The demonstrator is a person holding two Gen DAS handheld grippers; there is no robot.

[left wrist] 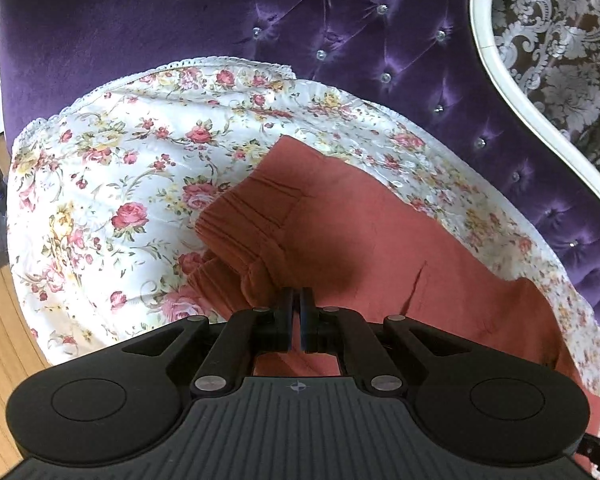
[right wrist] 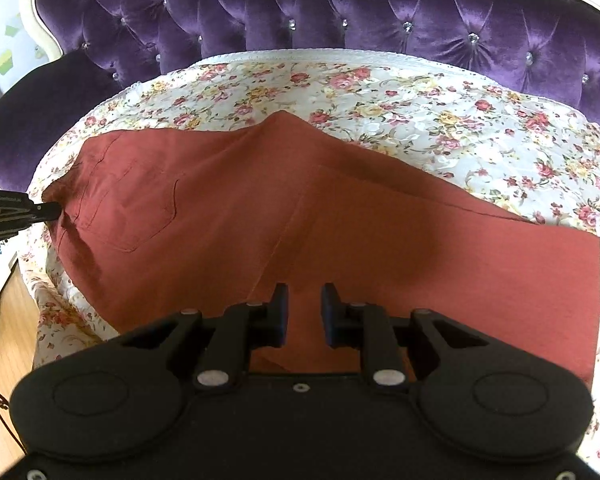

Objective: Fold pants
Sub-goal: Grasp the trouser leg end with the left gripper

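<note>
Left gripper [left wrist: 296, 300]: jaws clenched on the waistband end of the rust-red pants [left wrist: 340, 232], cloth bunched and pleated just beyond the tips. In the right wrist view the same gripper [right wrist: 54, 211] enters at the left edge, pinching the garment's left end.

Right gripper [right wrist: 304, 300]: jaws part-way apart, over the pants [right wrist: 260, 200]; cloth shows in the gap, but whether the pads press it cannot be told.

Pants: lying on the floral quilt [right wrist: 440, 120], long axis running left to right across the right wrist frame; waist and patch pocket [right wrist: 136, 208] at left, straight leg hem at right edge. Upper edge rises to a peak at centre.

Open room: bare quilt above and right of the pants; quilt's lace edge meets the tufted purple velvet sofa back [right wrist: 340, 12]. Wooden floor [left wrist: 0, 340] at lower left.
</note>
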